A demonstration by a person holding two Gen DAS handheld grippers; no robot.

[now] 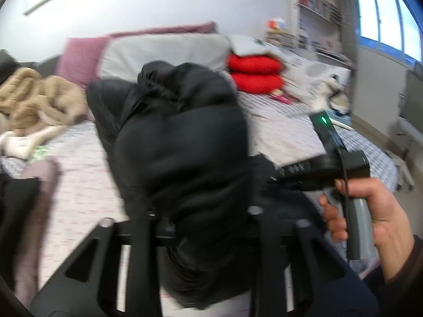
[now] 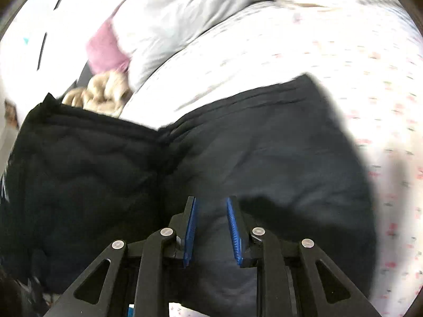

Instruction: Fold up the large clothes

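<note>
A large black puffer jacket [image 2: 238, 158] lies spread on the bed. In the left wrist view a bunched part of the jacket [image 1: 179, 153] bulges up between my left gripper's [image 1: 203, 216] fingers and hides the tips; the gripper is shut on it and lifts it. My right gripper [image 2: 211, 206] hovers just over the flat part of the jacket, its blue pads [image 2: 234, 227] apart and nothing between them. The right gripper's body [image 1: 330, 166] and the hand holding it show at the right of the left wrist view.
The bed has a white floral sheet [image 2: 317, 52]. A grey pillow [image 1: 164, 50], a pink pillow [image 1: 76, 55], two red cushions [image 1: 253, 71] and a beige fleece garment [image 1: 37, 97] lie at the head and left. A window [image 1: 383, 15] and shelves [image 1: 317, 0] stand at the right.
</note>
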